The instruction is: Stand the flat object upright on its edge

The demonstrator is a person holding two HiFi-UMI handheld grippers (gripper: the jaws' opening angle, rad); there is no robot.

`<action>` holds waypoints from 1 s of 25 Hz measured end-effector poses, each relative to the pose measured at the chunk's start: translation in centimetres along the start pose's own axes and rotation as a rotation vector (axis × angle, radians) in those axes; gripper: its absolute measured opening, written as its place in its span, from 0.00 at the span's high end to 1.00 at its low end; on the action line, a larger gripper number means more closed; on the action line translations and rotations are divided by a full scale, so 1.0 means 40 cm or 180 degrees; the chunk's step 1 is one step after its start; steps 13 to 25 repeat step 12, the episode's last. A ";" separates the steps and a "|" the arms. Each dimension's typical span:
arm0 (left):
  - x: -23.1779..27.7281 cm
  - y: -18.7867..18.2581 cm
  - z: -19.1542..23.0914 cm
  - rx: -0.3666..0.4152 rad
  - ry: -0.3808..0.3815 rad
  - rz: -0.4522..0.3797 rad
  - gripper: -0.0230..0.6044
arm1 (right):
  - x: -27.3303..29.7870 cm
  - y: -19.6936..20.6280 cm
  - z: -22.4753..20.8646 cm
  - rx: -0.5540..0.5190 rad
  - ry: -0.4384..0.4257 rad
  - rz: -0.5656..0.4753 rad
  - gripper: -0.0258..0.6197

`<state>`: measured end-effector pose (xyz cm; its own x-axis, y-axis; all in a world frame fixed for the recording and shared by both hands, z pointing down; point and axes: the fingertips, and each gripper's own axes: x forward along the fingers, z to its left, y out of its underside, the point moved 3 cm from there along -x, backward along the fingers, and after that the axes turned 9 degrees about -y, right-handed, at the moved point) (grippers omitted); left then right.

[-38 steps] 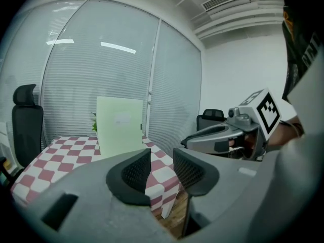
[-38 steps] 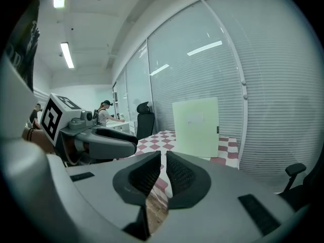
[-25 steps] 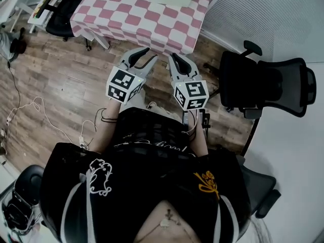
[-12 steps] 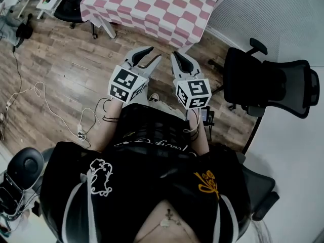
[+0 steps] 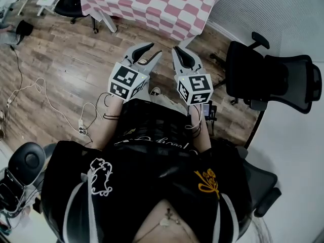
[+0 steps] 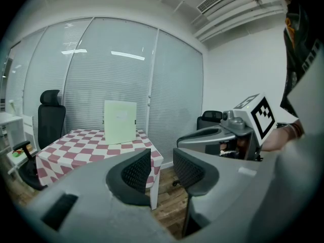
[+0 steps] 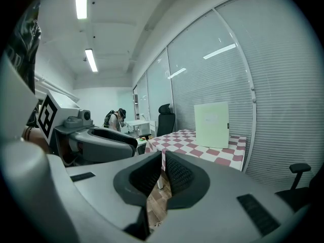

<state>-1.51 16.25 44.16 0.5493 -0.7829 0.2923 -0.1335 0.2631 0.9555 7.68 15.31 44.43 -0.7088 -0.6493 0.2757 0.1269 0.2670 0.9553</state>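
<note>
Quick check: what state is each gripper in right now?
Left gripper: open, nothing between its jaws.
Right gripper: shut, empty.

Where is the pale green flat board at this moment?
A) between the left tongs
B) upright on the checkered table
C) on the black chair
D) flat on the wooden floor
B: the left gripper view shows the pale green board standing on its edge on the checkered table.
</note>
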 end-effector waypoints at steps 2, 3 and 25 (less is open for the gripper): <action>0.002 0.001 -0.003 0.0004 0.0006 0.0009 0.73 | -0.001 0.001 -0.001 -0.0001 -0.0001 0.0003 0.92; 0.003 0.002 -0.004 0.0004 0.0009 0.0012 0.73 | -0.002 0.002 -0.003 0.0001 -0.0001 0.0007 0.92; 0.027 -0.005 -0.005 0.0034 0.0041 0.0028 0.73 | 0.005 0.007 -0.025 0.0025 0.0011 0.0037 0.92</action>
